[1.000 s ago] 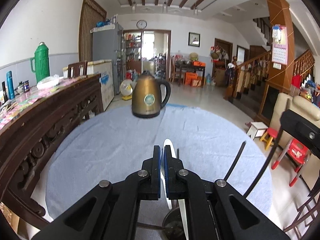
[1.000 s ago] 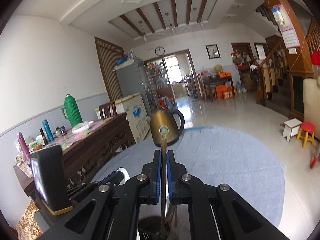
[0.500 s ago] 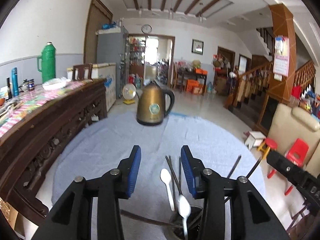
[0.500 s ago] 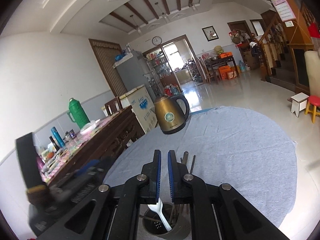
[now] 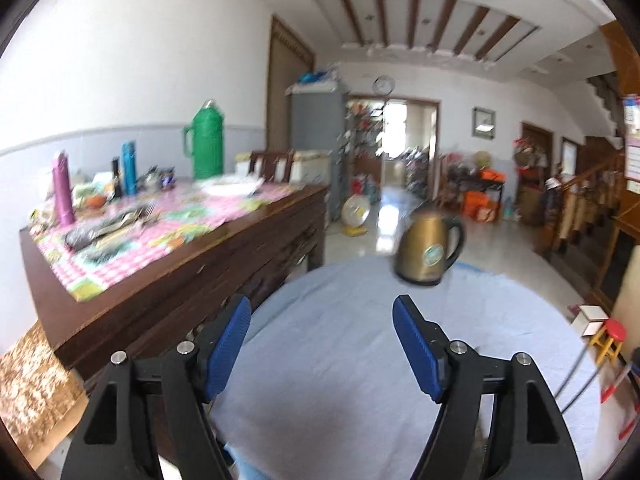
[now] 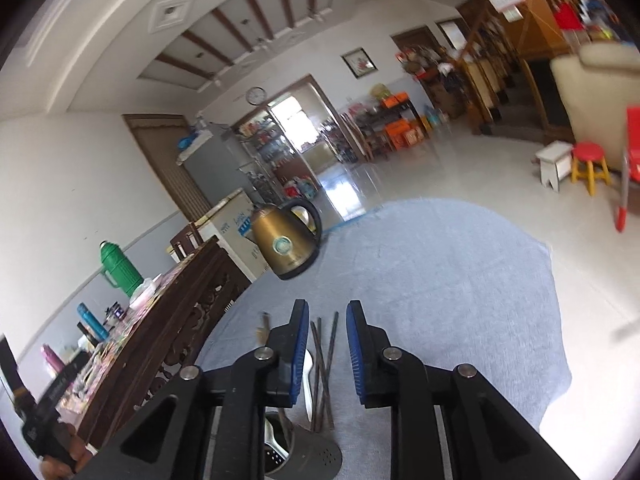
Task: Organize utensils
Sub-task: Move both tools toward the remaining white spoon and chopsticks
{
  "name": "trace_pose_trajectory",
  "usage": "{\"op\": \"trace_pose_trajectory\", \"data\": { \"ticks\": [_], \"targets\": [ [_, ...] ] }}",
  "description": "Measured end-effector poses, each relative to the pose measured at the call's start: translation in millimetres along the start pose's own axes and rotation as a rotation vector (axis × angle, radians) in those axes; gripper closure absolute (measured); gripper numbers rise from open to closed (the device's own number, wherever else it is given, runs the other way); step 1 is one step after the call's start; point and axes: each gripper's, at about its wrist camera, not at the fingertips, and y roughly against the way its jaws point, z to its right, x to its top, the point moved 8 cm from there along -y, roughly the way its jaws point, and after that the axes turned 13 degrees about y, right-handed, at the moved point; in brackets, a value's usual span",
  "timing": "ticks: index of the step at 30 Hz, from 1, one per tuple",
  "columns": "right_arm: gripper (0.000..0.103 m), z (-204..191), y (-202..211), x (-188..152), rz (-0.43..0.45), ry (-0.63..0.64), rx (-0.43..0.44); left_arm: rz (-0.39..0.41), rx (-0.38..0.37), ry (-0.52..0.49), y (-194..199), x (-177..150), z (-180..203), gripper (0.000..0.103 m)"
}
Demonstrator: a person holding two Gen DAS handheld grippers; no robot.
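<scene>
Left tool [image 5: 322, 320] opening wide over the blue tabletop [image 5: 340, 380], nothing between its pads, right tool [image 6: 328, 324] opening, chopsticks [image 6: 322, 364] standing between its pads untouched, in the metal cup [image 6: 316, 454], gold kettle [image 6: 286, 240] far behind

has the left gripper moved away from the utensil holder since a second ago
Yes. The left gripper has swung left toward the wooden sideboard; the kettle now sits right of its opening, empty jaws, and the holder has dropped out of view.

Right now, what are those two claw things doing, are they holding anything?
Left gripper: jaws opening wide, nothing between them.
Right gripper: jaws opening above the utensil holder; chopsticks stand between the pads, not gripped.
</scene>
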Motion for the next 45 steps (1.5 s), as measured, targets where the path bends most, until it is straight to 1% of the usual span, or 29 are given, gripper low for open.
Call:
{"op": "trace_pose_trajectory", "data": {
  "ticks": [2, 6, 10, 14, 20, 22, 25, 33, 38, 43, 45],
  "targets": [
    [0.081, 7.9, -5.5, -5.2, -0.022, -0.021, -0.002, -0.047, 0.017, 0.009, -13.9, -7.8, -10.7, 0.029],
    [0.081, 22.1, -19.7, -16.7, -0.074, -0.07, 0.01, -0.163, 0.029, 0.014, -43.6, -33.5, -24.4, 0.029],
    [0.081, 35.4, -42.4, -35.6, -0.147, -0.12, 0.016, -0.27, 0.022, -0.005, -68.3, -64.6, -23.5, 0.029],
    [0.081, 41.1, -69.3, -59.4, -0.229, -0.15, 0.035, -0.335, 0.011, -0.029, -85.0, -87.3, -17.3, 0.029],
    [0.081, 56.8, -99.7, -87.5, -0.31, -0.197, 0.042, -0.417, 0.017, -0.063, -112.4, -120.9, -8.6, 0.029],
    [0.081, 61.5, -106.9, -93.5, -0.322, -0.204, 0.043, -0.44, 0.02, -0.07, -120.4, -129.7, -6.8, 0.029],
    [0.081, 64.7, -118.1, -100.3, -0.342, -0.208, 0.038, -0.461, 0.024, -0.086, -129.7, -140.4, -3.3, 0.029],
    [0.081, 67.7, -146.8, -113.5, -0.387, -0.216, 0.043, -0.485, 0.005, -0.117, -146.7, -156.3, 9.2, 0.029],
    [0.08, 56.1, -156.2, -109.3, -0.341, -0.178, 0.111, -0.457, -0.029, -0.112, -154.5, -163.1, 17.3, 0.029],
    [0.08, 49.4, -168.5, -114.1, -0.345, -0.166, 0.146, -0.446, -0.066, -0.124, -156.8, -168.7, 28.4, 0.029],
    [0.08, 49.3, -173.2, -118.3, -0.36, -0.162, 0.14, -0.448, -0.077, -0.136, -159.2, -169.8, 34.1, 0.029]
  ]
}}
